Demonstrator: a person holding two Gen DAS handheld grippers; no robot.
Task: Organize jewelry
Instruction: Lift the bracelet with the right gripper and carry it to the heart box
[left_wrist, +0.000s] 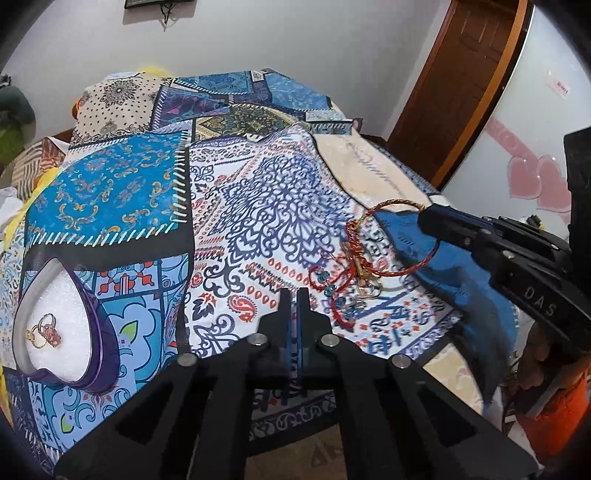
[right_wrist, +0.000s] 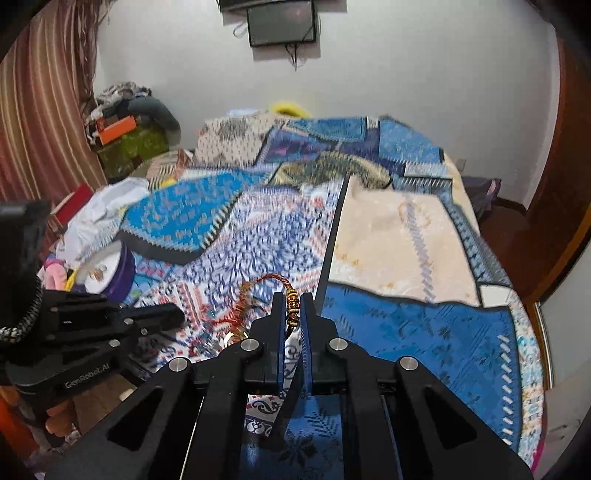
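Two grippers work over the bed, and we start with the nearer: our left gripper (left_wrist: 293, 295) hangs just above the patterned bedspread (left_wrist: 258, 206) with its jaws pressed together on nothing. Just right of its tips lies a tangled heap of jewelry (left_wrist: 351, 291), red cords, blue beads and gold rings bunched on the cloth. From that heap a red-and-gold thread bangle (left_wrist: 373, 212) rises in a loop toward our right gripper (left_wrist: 424, 218), which comes in from the right. In the right wrist view we see that gripper's jaws pinching the bangle's gold-wrapped section (right_wrist: 292, 308) between them, the rest of the loop arching off to the left above the blurred cloth. Down at the left, well apart from the heap, a heart-shaped purple box (left_wrist: 94, 332) sits open on the bedspread, white foam inside, with two rings (left_wrist: 44, 330) lying on the foam. Farther back the spread runs over a cream blanket (left_wrist: 369, 162) and pillows, and beyond them we see the pale wall and a brown door (left_wrist: 465, 70).
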